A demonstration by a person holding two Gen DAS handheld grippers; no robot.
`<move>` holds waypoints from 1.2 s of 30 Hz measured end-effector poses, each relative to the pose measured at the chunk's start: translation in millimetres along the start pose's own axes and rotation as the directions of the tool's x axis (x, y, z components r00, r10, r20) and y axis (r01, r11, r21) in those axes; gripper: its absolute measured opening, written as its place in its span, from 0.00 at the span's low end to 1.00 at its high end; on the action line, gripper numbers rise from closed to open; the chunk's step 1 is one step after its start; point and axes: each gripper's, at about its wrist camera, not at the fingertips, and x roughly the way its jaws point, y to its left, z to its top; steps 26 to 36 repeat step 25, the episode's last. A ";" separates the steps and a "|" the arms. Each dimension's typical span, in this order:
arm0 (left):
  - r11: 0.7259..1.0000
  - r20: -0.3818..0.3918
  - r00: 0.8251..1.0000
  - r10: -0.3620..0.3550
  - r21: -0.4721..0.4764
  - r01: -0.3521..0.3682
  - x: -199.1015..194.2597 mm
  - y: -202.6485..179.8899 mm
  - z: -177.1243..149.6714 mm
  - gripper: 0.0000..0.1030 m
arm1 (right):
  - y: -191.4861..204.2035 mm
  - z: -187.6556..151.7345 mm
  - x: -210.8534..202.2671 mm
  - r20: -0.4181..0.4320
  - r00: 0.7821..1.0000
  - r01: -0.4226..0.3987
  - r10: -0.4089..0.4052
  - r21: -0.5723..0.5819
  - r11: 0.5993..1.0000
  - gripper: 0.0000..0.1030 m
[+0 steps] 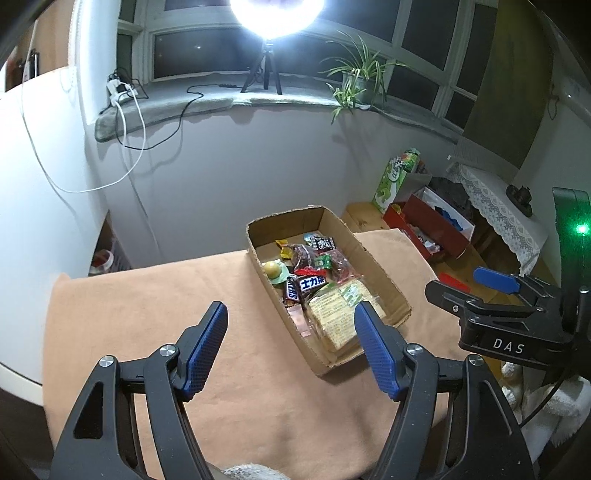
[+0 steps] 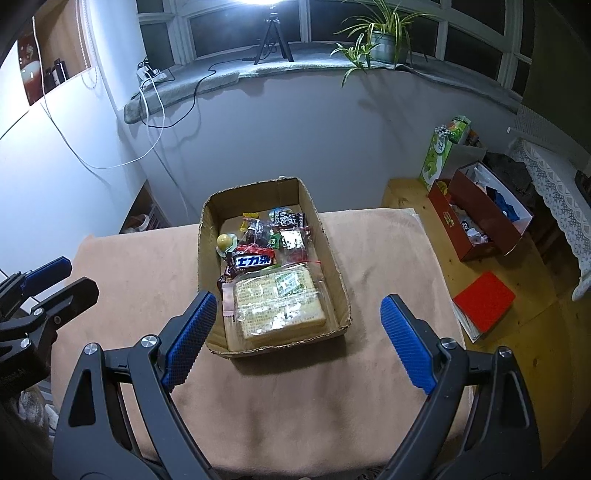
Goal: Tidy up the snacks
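Observation:
A shallow cardboard box [image 1: 384, 275] [image 2: 334, 258] sits on a table covered with a tan cloth [image 1: 155, 317] [image 2: 133, 266]. Inside lie several snacks: a large clear pack of wafers [image 1: 334, 317] [image 2: 279, 304], a Snickers bar [image 1: 312, 283] [image 2: 254, 261], a yellow-green ball candy [image 1: 272, 268] [image 2: 224, 241] and small wrapped sweets [image 2: 290, 240]. My left gripper [image 1: 291, 314] hovers open above the cloth, just short of the box's near left corner, with nothing between its fingers. My right gripper [image 2: 297, 306] is open wide, its fingers flanking the box's near end from above, holding nothing.
The right gripper [image 1: 495, 291] shows at the right edge of the left wrist view; the left gripper [image 2: 48, 280] shows at the left edge of the right wrist view. On the wooden floor to the right stand red boxes [image 2: 480, 229] and a green carton [image 2: 441, 155]. A lamp tripod [image 1: 266, 70] and a plant [image 2: 384, 33] stand on the windowsill.

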 end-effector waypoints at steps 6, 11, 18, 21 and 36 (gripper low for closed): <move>1.000 -0.002 1.000 0.001 -0.003 -0.001 -3.0 -0.8 -2.2 0.69 | 1.9 -1.1 -0.9 0.000 1.000 0.003 -0.003 0.001 1.000 0.90; 1.000 -0.006 1.000 0.000 -0.002 0.000 -3.2 -1.0 -3.1 0.69 | 1.8 -1.4 -0.7 -0.002 1.000 0.007 -0.007 -0.001 1.000 0.90; 1.000 -0.010 1.000 0.004 -0.005 -0.004 -3.9 -0.8 -6.2 0.69 | -0.7 -3.0 0.0 -0.008 1.000 0.004 -0.004 -0.003 1.000 0.90; 1.000 -0.008 1.000 0.004 -0.010 -0.004 -4.1 0.8 -6.2 0.69 | -1.3 -3.0 1.5 -0.010 1.000 0.003 -0.003 -0.002 1.000 0.90; 1.000 -0.006 1.000 0.008 -0.009 -0.008 -4.5 1.5 -6.3 0.69 | -0.7 -3.8 1.9 -0.009 1.000 0.006 -0.006 -0.002 1.000 0.90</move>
